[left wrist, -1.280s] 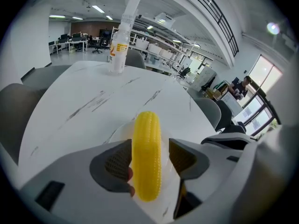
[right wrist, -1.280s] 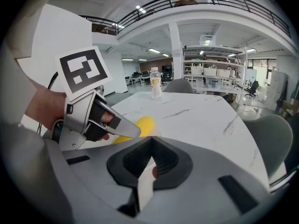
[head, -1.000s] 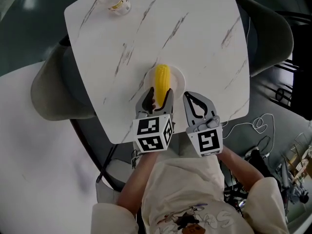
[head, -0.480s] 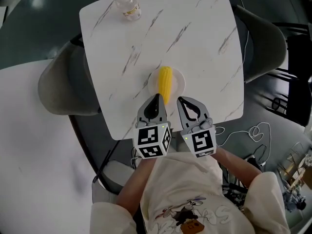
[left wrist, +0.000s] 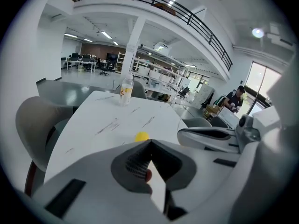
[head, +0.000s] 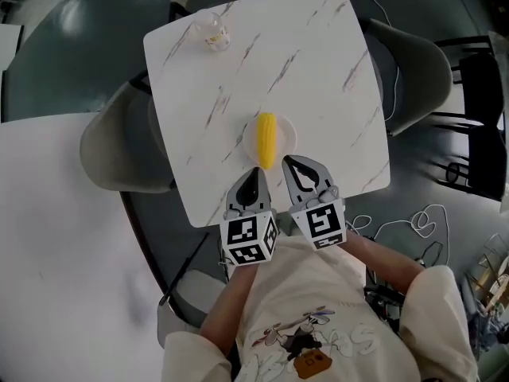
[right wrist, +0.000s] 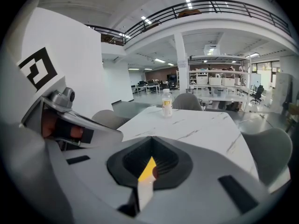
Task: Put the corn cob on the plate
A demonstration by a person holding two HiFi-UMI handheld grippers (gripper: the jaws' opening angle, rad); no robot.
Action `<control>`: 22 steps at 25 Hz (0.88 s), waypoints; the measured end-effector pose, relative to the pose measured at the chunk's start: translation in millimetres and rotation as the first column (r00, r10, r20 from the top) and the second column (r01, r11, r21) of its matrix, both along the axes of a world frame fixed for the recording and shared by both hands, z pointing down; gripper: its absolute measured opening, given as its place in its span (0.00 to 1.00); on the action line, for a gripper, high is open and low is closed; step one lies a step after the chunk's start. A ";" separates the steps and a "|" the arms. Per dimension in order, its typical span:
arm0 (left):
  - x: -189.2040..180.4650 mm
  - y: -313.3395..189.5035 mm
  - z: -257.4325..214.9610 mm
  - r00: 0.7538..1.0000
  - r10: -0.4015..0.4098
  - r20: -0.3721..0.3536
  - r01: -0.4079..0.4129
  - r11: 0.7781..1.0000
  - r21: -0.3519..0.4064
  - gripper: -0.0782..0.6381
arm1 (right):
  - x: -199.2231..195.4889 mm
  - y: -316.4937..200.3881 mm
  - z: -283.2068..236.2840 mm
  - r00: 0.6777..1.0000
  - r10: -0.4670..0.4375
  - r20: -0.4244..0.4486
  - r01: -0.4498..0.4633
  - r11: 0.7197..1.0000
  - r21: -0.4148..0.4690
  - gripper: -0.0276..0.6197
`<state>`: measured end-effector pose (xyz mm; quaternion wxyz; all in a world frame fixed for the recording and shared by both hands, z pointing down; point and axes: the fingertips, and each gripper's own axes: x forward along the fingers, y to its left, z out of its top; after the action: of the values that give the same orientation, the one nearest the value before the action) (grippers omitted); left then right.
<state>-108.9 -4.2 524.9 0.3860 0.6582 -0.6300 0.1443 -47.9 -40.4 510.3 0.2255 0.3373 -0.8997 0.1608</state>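
Both tools are shut and empty. In the head view the left tool (head: 256,171) and the right tool (head: 288,162) hang side by side over the near edge of the table (head: 310,70), their tips just short of the plate (head: 291,136). Neither touches the plate. In the left gripper view, the left tool (left wrist: 149,141) has its jaws pressed together at the tip with nothing between them. In the right gripper view, the right tool (right wrist: 150,138) is closed the same way. The sliver of yellow showing low between its jaws is the cob lying beyond, not something it has hold of.

The corn cob (head: 267,140) lies lengthwise across the small white plate, pointing from near to far, and rests fully on it. The plate sits near the middle of the table's near half. From the left tool's camera the cob (left wrist: 141,136) shows as a yellow spot on the table just past the jaw tips. A plastic bottle (head: 211,30) stands well apart at the far left corner, and a grey chair (head: 119,146) sits at the table's left side.

Judging by this layout, the placing step looks finished, since the cob is down and released. No further grasp seems needed. The next move calls only for drawing both tools clear toward the near side without brushing the plate rim, because a round cob on a shallow plate could roll if nudged.
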 end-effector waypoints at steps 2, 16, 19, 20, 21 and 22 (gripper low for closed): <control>2.4 6.9 -12.0 1.000 0.014 -0.006 -0.013 1.000 0.016 0.12 | 6.9 3.6 -7.0 0.999 0.049 0.015 -0.049 0.999 -0.010 0.05; -20.2 142.1 -61.6 0.995 0.048 -0.088 -0.037 0.992 0.117 0.12 | 14.0 121.4 -48.6 0.982 0.183 0.052 -0.182 0.983 -0.018 0.05; -22.2 170.3 -69.4 0.993 0.044 -0.108 -0.029 0.990 0.141 0.12 | 9.2 148.1 -56.8 0.989 0.143 0.039 -0.144 0.989 0.024 0.05; -21.1 177.7 -72.9 0.993 0.051 -0.111 -0.034 0.988 0.151 0.12 | 8.2 155.2 -59.0 0.990 0.136 0.043 -0.138 0.990 0.039 0.05; -19.0 185.0 -76.5 0.992 0.063 -0.114 -0.045 0.986 0.161 0.12 | 7.2 162.7 -61.3 0.990 0.129 0.050 -0.132 0.990 0.056 0.05; -16.0 192.5 -79.4 0.990 0.078 -0.117 -0.058 0.984 0.166 0.12 | 6.1 171.0 -63.3 0.991 0.119 0.058 -0.123 0.990 0.071 0.05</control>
<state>-124.9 188.3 445.4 0.3641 0.7163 -0.5917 0.0647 -41.8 130.6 447.0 0.1786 0.3950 -0.8886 0.1497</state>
